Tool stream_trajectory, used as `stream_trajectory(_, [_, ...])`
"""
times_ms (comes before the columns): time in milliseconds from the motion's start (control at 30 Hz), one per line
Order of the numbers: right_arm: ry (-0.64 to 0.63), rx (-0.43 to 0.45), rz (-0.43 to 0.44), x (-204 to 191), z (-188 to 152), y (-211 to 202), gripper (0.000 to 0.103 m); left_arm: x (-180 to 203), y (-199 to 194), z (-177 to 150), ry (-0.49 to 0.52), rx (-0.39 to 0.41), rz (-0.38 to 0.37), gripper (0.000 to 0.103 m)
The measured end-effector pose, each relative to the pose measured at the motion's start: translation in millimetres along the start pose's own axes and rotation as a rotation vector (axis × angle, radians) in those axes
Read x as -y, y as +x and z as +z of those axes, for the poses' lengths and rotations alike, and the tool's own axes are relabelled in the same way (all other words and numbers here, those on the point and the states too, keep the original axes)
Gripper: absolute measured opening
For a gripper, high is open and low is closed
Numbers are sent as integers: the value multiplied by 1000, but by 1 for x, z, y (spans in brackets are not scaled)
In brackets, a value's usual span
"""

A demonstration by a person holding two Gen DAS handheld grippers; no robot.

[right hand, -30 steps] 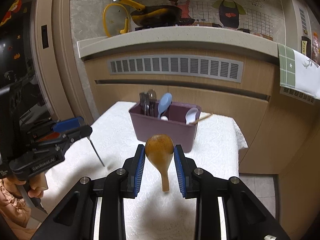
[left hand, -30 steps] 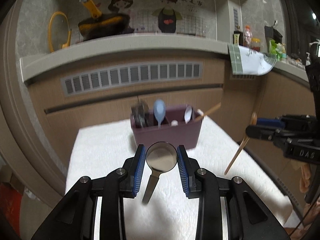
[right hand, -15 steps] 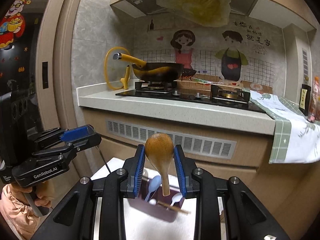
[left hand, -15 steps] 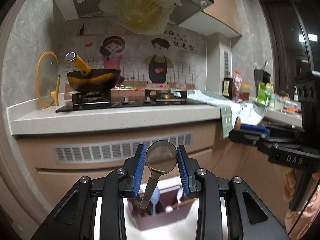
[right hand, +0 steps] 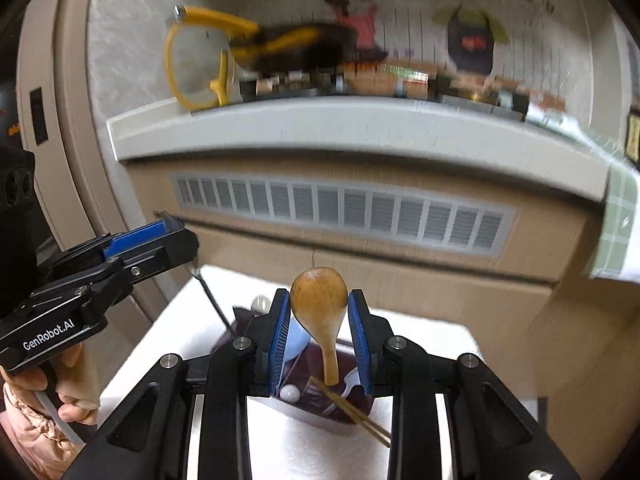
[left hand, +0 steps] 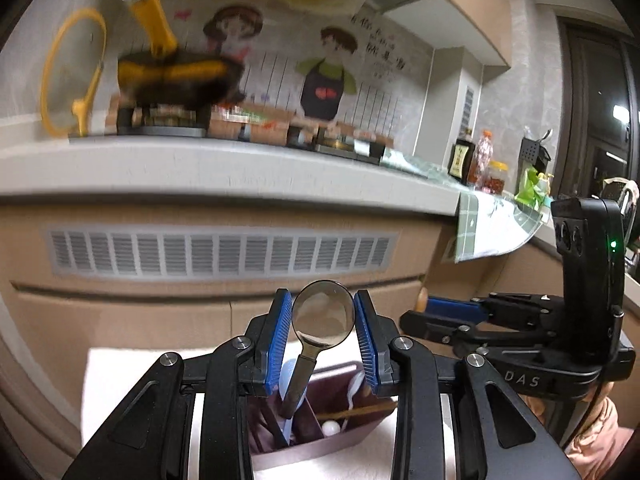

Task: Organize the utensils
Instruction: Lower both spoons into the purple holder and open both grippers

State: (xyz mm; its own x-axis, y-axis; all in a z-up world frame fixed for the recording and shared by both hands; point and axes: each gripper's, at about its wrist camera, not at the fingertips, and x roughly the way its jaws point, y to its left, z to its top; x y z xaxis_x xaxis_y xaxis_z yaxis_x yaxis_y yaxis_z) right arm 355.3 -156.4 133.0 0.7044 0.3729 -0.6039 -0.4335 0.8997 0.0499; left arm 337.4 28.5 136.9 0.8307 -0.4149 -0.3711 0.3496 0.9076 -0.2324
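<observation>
The left gripper (left hand: 323,334) clamps a metal spoon (left hand: 322,316) by its bowl, and the right gripper (right hand: 319,330) clamps a wooden spoon (right hand: 319,300) likewise, both handles hanging above the purple holder (left hand: 320,446). Pinched on rounded bowls, either could slip or swing and miss its compartment.

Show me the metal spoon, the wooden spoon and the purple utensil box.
metal spoon (left hand: 322,317), left wrist view, middle of its bowl
wooden spoon (right hand: 319,296), right wrist view, middle of its bowl
purple utensil box (left hand: 320,446), left wrist view, near wall
</observation>
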Motion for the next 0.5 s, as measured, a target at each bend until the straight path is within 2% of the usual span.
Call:
stream_trajectory(133, [11,-67,-12,2,-14,29,28,-13,29,-17,-31,-59,-2,34])
stream_trajectory(167, [11,-85,-16,2,-17,36,30,-17,36,-22,-42,-74,-4,37])
stream_trajectory(200, [16,-100,-15,3,-19,41,40,-21,43,-27,-56,-96,-8,40])
stream_trajectory(233, [28,-117,-15,5,-23,48,47,-26,50,-33,-75,-117,-12,50])
stream_trajectory(267, [35,-126,-13,6,-27,52,58,-29,54,-38,-88,-128,-10,55])
stream_trajectory(300, [40,-127,-12,7,-30,55,60,-31,57,-43,-98,-132,-5,55])
stream_trajectory(433, [39,-105,-28,4,-40,46,60,-28,43,-51,-82,-118,52,56])
stream_trajectory(500, [42,-75,-27,1,-46,31,61,-21,25,-58,-69,-104,91,59])
